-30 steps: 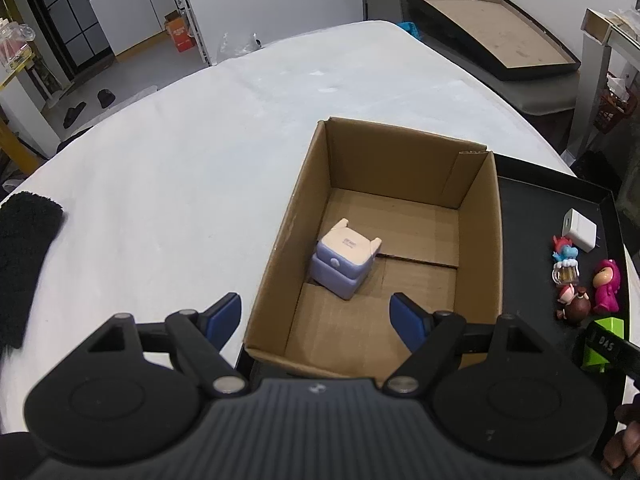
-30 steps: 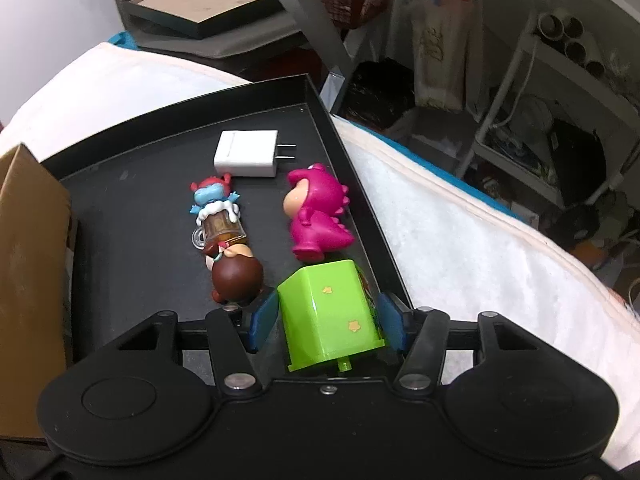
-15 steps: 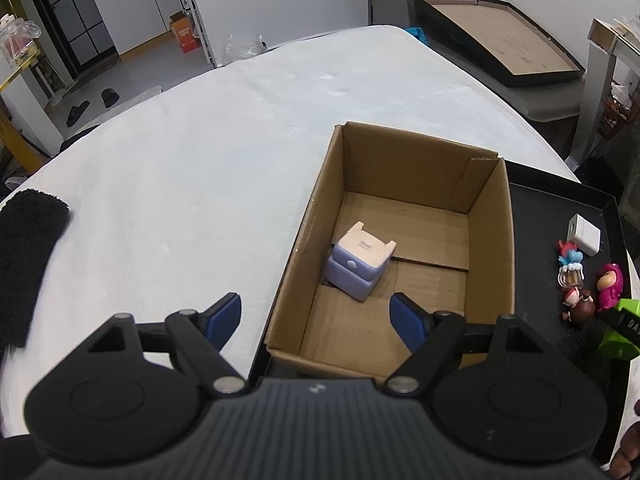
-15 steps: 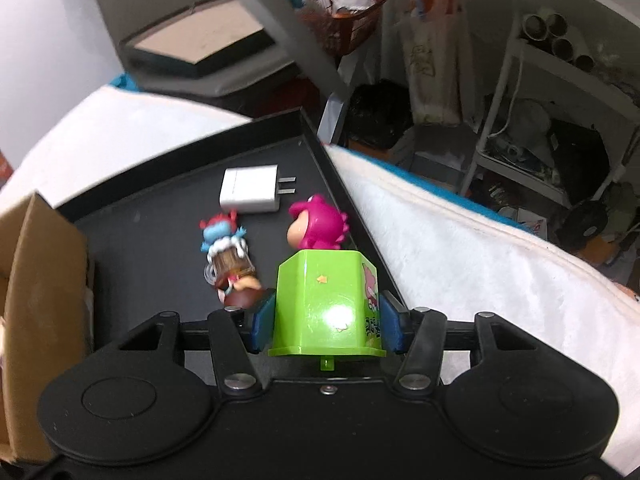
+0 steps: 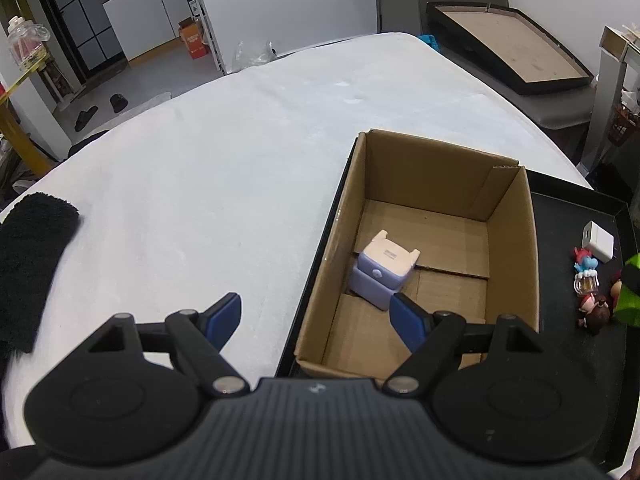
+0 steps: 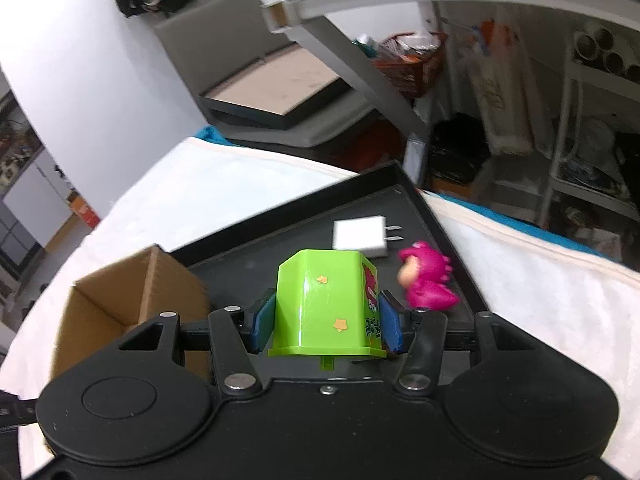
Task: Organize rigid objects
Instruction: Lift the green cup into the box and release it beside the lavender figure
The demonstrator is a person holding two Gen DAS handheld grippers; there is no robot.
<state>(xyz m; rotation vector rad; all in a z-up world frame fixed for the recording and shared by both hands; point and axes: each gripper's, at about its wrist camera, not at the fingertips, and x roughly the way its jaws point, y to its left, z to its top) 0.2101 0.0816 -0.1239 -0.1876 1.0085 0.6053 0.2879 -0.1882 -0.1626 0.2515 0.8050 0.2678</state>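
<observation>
My right gripper is shut on a green plastic box with yellow stars, held above the black tray; the box also shows at the right edge of the left wrist view. On the tray lie a white charger, a pink dinosaur figure and small figures. An open cardboard box holds a lilac and cream cube toy. My left gripper is open and empty, above the box's near left corner.
A white cloth covers the table. A black fuzzy cloth lies at its left edge. A framed board and shelves with clutter stand beyond the table.
My right gripper has lifted the green box off the tray and tilted it upward, turning toward the cardboard box. My left gripper has drifted left and back, still open.
</observation>
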